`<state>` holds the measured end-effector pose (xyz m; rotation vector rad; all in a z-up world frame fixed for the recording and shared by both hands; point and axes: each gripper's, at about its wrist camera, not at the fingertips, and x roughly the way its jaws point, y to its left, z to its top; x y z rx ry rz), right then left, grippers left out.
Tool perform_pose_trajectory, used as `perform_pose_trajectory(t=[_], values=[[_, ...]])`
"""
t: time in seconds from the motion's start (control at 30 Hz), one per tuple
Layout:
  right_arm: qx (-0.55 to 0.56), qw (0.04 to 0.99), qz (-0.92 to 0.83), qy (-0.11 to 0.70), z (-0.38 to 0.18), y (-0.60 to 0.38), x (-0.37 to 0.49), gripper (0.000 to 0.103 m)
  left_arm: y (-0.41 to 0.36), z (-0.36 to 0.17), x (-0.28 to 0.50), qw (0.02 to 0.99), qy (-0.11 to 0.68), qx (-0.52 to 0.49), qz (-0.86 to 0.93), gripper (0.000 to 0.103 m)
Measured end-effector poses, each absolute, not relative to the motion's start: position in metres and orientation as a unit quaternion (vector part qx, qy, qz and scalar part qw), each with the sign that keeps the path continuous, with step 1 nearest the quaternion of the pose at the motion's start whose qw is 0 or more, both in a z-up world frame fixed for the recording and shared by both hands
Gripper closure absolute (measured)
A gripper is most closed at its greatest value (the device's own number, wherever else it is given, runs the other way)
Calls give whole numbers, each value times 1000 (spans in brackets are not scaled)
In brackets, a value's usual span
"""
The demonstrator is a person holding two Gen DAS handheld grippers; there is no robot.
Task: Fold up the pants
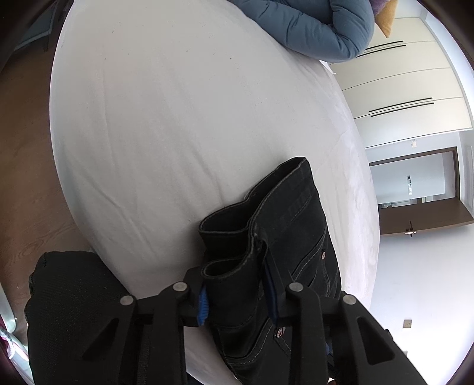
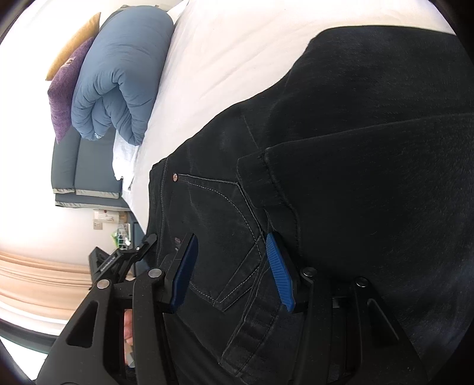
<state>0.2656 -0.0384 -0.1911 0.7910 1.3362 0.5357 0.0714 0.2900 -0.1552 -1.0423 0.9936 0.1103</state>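
Black denim pants [image 1: 284, 225] lie folded on a white bed [image 1: 166, 124]. In the left wrist view my left gripper [image 1: 237, 281] is shut on the bunched leg hems, which stick up between its blue-padded fingers. In the right wrist view the pants [image 2: 355, 148] fill the frame, with a back pocket and rivet showing. My right gripper [image 2: 234, 266] straddles the waistband area with its blue pads [image 2: 280, 275] apart; the denim lies between them without being pinched.
A rolled blue duvet [image 1: 314, 26] lies at the head of the bed, also seen in the right wrist view [image 2: 118, 74] beside purple and yellow cushions [image 2: 63, 88]. Wooden floor [image 1: 20, 165] lies left of the bed. Wardrobe doors [image 1: 400, 80] and a doorway stand right.
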Motion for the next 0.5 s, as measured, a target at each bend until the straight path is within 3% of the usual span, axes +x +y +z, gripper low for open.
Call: perform_pose_trajectory(t=[0.33, 0.5], values=[[352, 688, 240, 588, -192, -39, 268, 56, 280, -131, 57, 783, 419, -456, 55, 88], [354, 688, 241, 585, -193, -39, 269, 56, 266, -111, 57, 809, 401, -427, 52, 88]])
